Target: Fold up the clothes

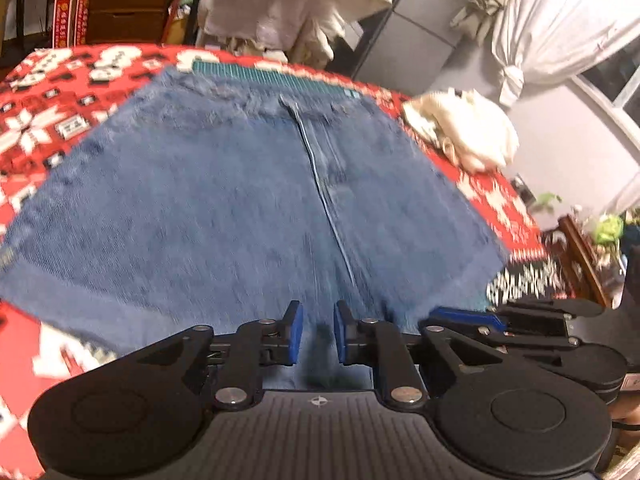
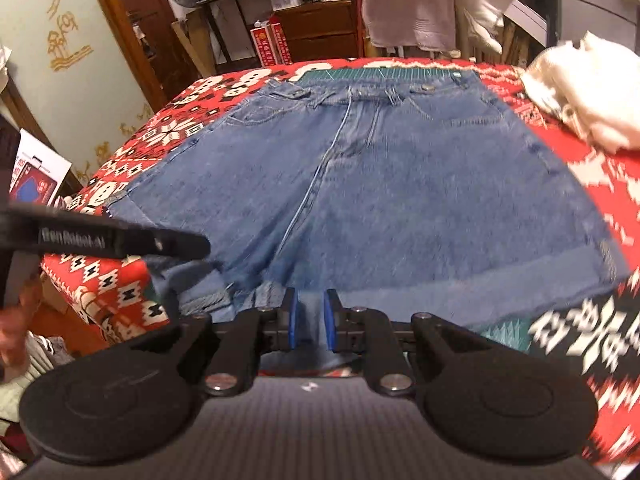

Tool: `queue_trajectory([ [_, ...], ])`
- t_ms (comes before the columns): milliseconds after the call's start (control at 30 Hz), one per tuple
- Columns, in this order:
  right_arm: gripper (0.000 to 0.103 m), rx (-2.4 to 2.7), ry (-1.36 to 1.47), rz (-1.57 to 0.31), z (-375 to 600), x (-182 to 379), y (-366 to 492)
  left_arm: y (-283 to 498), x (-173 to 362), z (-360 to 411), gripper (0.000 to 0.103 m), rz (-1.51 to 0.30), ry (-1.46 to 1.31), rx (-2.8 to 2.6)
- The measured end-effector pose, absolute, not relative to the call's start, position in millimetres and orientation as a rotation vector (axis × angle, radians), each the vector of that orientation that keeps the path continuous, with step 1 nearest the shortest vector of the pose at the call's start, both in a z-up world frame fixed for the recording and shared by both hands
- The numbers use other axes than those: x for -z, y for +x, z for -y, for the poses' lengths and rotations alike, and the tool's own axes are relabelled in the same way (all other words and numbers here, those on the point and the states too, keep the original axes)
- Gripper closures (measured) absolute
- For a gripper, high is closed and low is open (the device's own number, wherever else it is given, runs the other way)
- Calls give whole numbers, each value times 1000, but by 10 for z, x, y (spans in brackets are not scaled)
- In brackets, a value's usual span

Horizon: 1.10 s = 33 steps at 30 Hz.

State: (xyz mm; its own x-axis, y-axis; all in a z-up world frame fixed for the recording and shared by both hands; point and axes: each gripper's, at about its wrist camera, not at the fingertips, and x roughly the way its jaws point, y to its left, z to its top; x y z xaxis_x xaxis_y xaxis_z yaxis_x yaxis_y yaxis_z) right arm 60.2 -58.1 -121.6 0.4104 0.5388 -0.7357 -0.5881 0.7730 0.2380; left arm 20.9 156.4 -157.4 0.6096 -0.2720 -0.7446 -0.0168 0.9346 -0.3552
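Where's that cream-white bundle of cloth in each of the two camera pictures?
Left wrist view: white bundle at right, above the middle, beside the denim shorts.
Right wrist view: white bundle at the far upper right edge.
Shared landmark: the shorts' centre seam, with the red patterned blanket underneath.

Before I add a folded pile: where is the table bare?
Bare red cloth lies left of the denim shorts, and a strip between shorts and white garment. The near edge is crowded by both claws.

White cloth heap [image 2: 588,96] blocks right; shorts [image 2: 360,184] lie flat, passable above.
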Motion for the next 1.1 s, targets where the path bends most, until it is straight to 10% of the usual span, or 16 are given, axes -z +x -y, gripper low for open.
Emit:
queue_trajectory([
  [1100,74,-770,128,-894,697,1340,378,-61,1847,-1643,65,-922,-664,239],
])
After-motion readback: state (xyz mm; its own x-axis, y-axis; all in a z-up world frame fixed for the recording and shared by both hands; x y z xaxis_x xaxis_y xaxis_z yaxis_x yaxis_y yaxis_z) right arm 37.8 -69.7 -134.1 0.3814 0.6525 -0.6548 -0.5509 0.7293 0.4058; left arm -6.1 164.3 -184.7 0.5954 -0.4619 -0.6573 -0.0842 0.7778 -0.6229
